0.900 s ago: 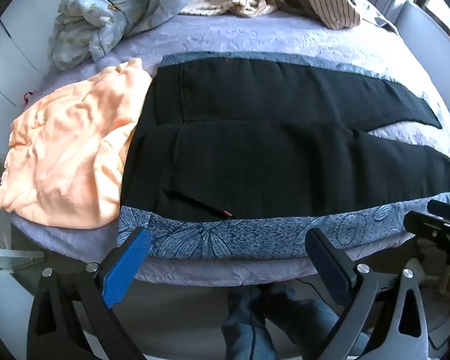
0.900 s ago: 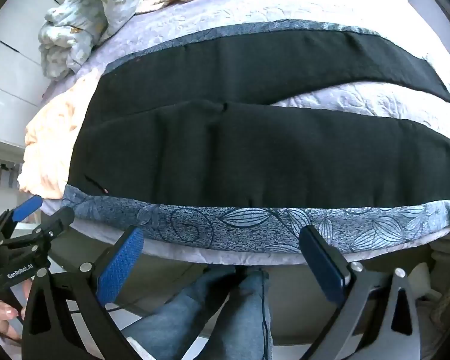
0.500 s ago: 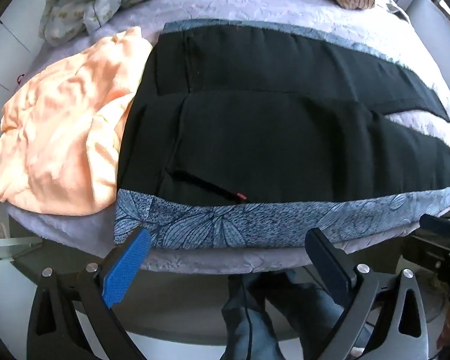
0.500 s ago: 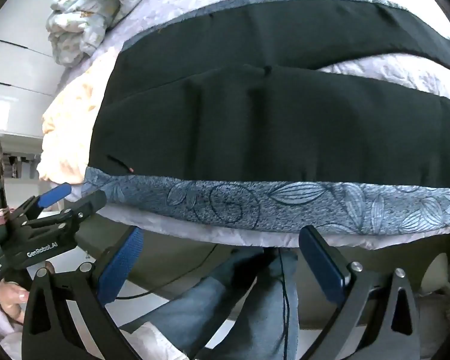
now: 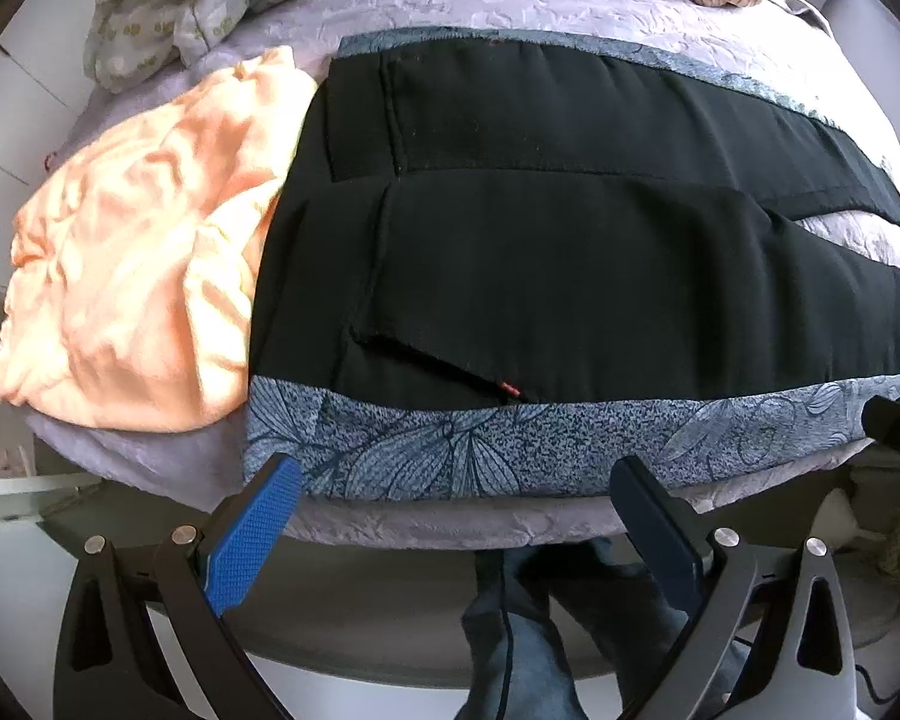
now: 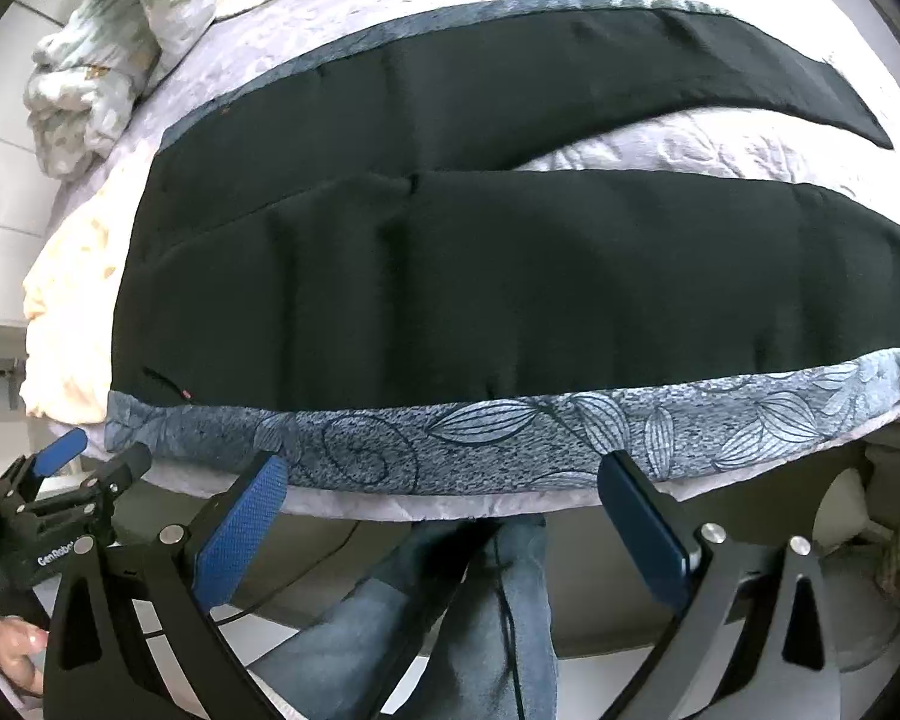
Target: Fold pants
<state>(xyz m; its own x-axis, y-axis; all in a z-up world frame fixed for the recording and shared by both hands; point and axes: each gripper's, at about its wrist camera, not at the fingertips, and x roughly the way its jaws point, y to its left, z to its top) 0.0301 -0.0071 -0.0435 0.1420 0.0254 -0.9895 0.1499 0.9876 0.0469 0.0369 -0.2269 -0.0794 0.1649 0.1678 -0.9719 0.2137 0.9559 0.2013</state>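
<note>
On the bed's near edge I see black pants (image 5: 570,264) spread flat; my left gripper (image 5: 456,492) and right gripper (image 6: 444,480) hover spread apart, seemingly clear of the fabric.

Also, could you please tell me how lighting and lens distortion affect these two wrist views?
Left wrist view: fisheye bows the black pants with grey floral side bands; the crumpled peach cloth is brightly lit. Right wrist view: the same bowing, and the peach cloth washes out nearly white at the left edge.
</note>
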